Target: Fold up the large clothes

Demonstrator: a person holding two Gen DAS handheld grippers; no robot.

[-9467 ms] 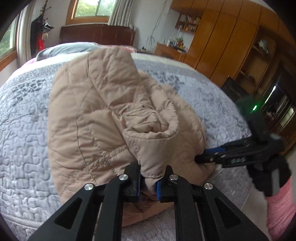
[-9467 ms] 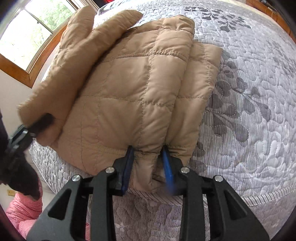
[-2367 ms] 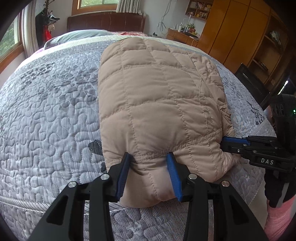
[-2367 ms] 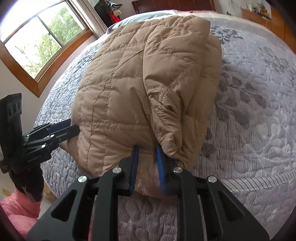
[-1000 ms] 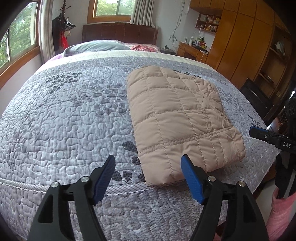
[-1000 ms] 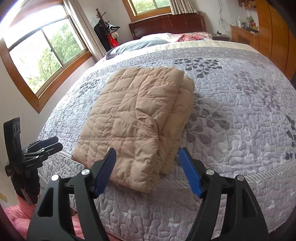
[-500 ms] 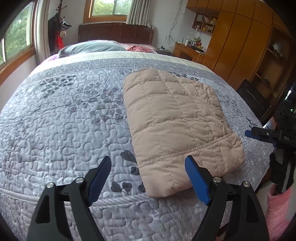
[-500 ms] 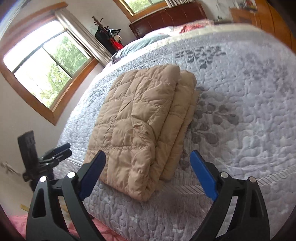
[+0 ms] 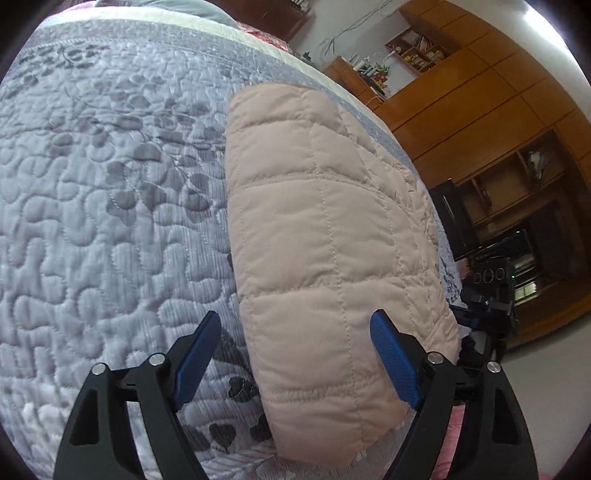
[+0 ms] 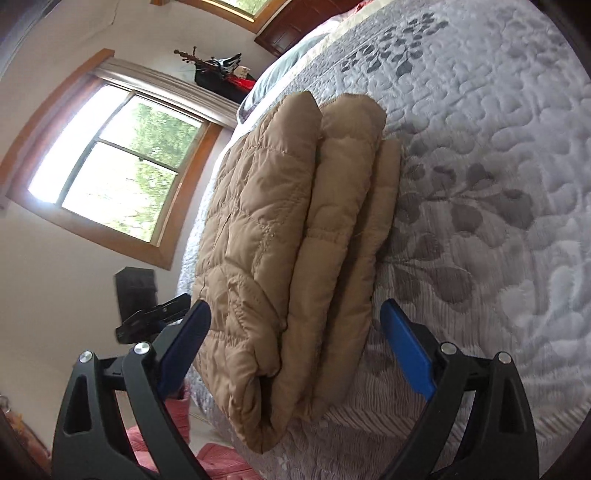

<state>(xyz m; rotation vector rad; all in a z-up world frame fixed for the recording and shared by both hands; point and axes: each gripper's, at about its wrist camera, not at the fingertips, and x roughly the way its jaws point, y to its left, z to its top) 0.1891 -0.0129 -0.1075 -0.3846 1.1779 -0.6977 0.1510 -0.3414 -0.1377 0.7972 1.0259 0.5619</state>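
1. I face a bed under a grey quilted, leaf-patterned cover.
2. Wooden wardrobes and open shelves line one wall.
3. Daylight pours through a wood-framed window in the white wall.
4. A dark headboard stands beyond.

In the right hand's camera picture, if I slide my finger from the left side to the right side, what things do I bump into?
Window → the other gripper → folded tan puffy jacket → grey leafy bedspread.
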